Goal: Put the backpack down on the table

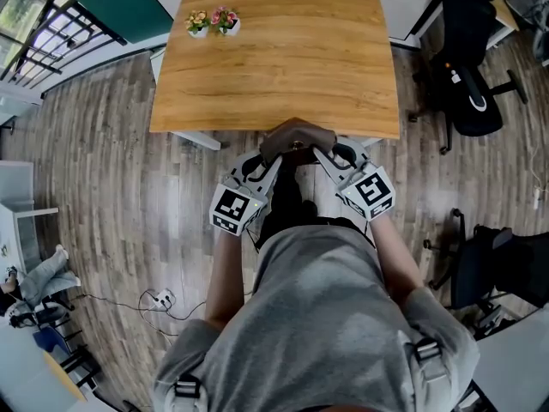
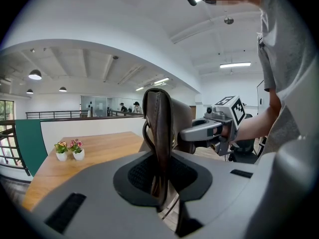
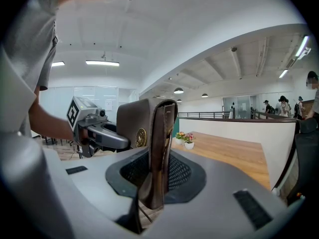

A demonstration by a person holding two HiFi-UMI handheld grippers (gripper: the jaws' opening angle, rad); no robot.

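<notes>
Left gripper [image 1: 271, 158], right gripper [image 1: 326, 155]: fingers nearly closed, each pinching strap [image 2: 158, 128] of brown leather backpack [image 1: 296, 137], bag hanging just off desk [image 1: 274, 67] near edge. Risk: bottom snagging edge if carried low; narrow strap slipping.

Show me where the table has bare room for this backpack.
Nearly the whole table is bare: from the near edge, where the backpack is held, across the middle and right side, as far as the head view shows. Only a spot by the far left edge is taken, by two small flower pots. An office chair crowds the floor off its right edge.
</notes>
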